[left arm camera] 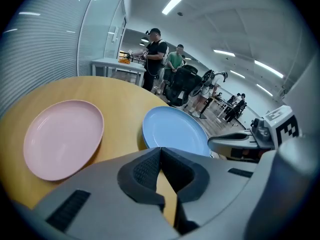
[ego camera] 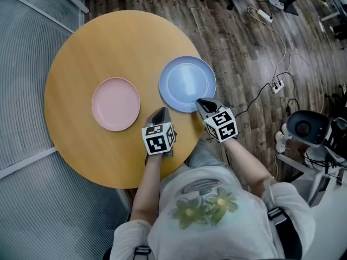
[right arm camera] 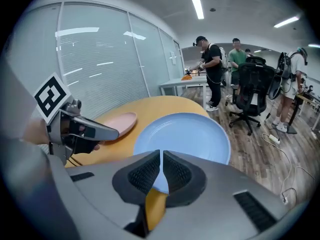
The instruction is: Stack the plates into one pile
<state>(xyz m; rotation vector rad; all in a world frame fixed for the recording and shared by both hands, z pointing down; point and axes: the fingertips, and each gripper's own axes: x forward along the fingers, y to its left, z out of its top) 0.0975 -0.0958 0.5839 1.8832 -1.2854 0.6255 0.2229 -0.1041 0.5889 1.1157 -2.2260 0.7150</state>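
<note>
Two plates lie side by side on the round wooden table [ego camera: 81, 53]: a pink plate [ego camera: 115, 103] on the left and a larger blue plate [ego camera: 187, 83] on the right. My left gripper [ego camera: 161, 111] hovers over bare wood between them, near the front edge. Its jaws are shut with nothing between them [left arm camera: 160, 150]. My right gripper [ego camera: 201, 102] is at the near rim of the blue plate [right arm camera: 185, 134], shut and empty [right arm camera: 161, 152]. In the left gripper view the pink plate [left arm camera: 60, 136] is at left and the blue plate [left arm camera: 175, 130] is ahead.
The table's edge runs just right of the blue plate. Beyond it is wooden floor with cables and a power strip [ego camera: 277, 86]. A glass wall with blinds [right arm camera: 100, 59] stands to the left. Several people [right arm camera: 210, 69] and an office chair [right arm camera: 252, 91] are farther back.
</note>
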